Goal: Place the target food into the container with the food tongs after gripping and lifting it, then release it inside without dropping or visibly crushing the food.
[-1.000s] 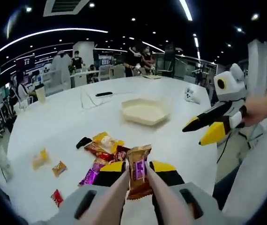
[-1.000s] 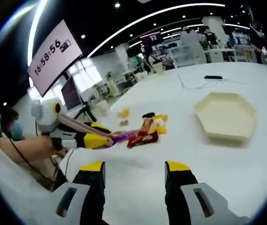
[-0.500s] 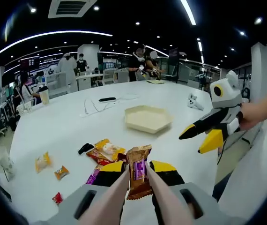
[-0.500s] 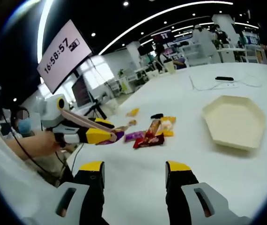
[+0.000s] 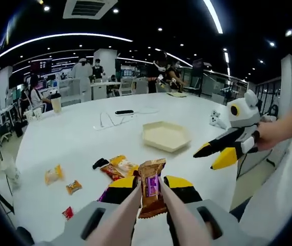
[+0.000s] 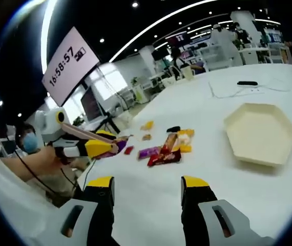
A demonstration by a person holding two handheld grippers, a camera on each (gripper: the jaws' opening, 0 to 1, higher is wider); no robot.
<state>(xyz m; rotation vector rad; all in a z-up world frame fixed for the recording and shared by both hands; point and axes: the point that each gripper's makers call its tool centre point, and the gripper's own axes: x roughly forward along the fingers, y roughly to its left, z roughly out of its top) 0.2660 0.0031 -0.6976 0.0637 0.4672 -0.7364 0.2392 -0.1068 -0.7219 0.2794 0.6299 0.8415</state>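
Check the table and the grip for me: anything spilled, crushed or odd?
Nothing stands out. The left gripper holds a brown snack packet upright, not visibly crushed. Other packets lie loose on the table; the hexagonal tray sits flat and empty.

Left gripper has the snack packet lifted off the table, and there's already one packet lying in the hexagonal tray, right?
Not quite. The left gripper does hold the snack packet clear of the table, but the hexagonal tray has nothing in it, as the right gripper view shows. The other packets lie on the table beside it.
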